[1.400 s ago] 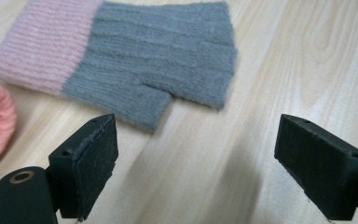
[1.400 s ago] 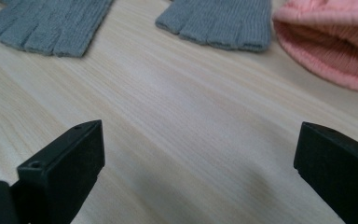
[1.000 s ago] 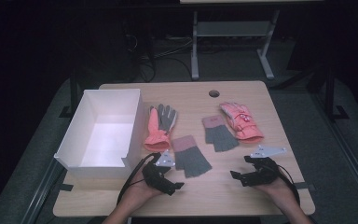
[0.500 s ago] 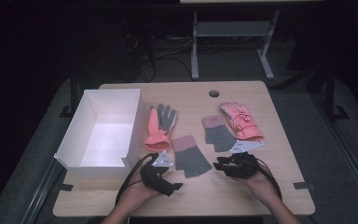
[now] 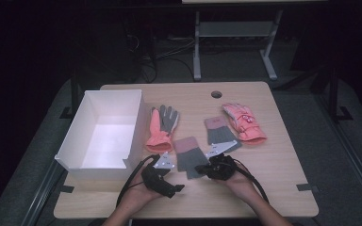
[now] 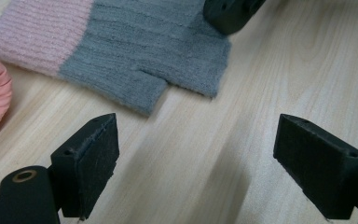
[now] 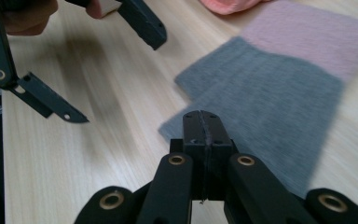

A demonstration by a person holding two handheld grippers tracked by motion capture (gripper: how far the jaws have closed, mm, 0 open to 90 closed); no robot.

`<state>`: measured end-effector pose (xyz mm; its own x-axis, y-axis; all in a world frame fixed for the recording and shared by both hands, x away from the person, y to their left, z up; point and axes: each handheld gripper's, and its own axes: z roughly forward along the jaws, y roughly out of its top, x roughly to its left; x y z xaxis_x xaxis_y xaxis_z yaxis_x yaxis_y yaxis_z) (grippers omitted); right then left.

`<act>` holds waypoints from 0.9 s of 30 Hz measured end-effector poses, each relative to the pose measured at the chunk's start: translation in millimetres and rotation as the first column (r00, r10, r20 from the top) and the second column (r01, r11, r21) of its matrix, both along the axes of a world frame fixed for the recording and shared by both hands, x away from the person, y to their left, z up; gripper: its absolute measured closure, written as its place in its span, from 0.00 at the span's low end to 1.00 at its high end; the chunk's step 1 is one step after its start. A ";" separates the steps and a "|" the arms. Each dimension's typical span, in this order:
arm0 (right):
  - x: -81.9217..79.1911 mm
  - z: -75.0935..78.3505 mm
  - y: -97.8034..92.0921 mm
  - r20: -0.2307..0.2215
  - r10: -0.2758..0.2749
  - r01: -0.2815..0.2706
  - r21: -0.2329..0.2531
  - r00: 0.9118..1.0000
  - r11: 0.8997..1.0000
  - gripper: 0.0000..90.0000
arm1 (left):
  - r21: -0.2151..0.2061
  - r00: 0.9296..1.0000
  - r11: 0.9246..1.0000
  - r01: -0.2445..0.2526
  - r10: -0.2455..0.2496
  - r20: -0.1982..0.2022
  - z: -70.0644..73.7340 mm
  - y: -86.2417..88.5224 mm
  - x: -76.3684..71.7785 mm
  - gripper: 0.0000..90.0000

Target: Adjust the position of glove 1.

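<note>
The right gripper [image 5: 215, 167] sits at the near edge of a grey and pink knit glove [image 5: 189, 156], and its jaws are pressed tight together with nothing between them. In the right gripper view the closed tips touch or nearly touch the grey end of the glove; I cannot tell which. The glove lies in the middle of the table [image 5: 283, 160], close to the near edge, with its long side running from near to far: grey end near, pink cuff far. The left gripper [image 5: 162, 181] rests just left of the glove with its jaws wide apart and empty. The right gripper is nearer, so I think it goes first.

1 second ago the right gripper was far over toward the right edge. Now it has moved left, up to the glove. The left gripper has stayed put.
</note>
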<state>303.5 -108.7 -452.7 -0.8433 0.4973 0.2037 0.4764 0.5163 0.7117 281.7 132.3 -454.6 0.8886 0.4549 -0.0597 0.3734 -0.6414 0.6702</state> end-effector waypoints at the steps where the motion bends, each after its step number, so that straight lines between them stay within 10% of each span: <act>1: 0.8 -1.3 4.4 0.003 0.014 -0.014 -0.002 1.000 1.000 1.00 | 0.003 1.000 1.000 -0.001 0.001 -0.001 -0.7 0.2 0.0 0.15; 9: 1.9 -12.7 25.0 -0.005 0.055 -0.055 -0.058 0.998 0.997 1.00 | 0.000 1.000 1.000 -0.001 0.001 -0.002 -1.2 0.0 1.0 0.15; 27: -6.7 -8.1 -3.1 -0.028 0.042 -0.044 -0.104 0.999 0.994 1.00 | -0.011 1.000 1.000 -0.004 0.004 0.000 0.8 1.1 0.3 0.15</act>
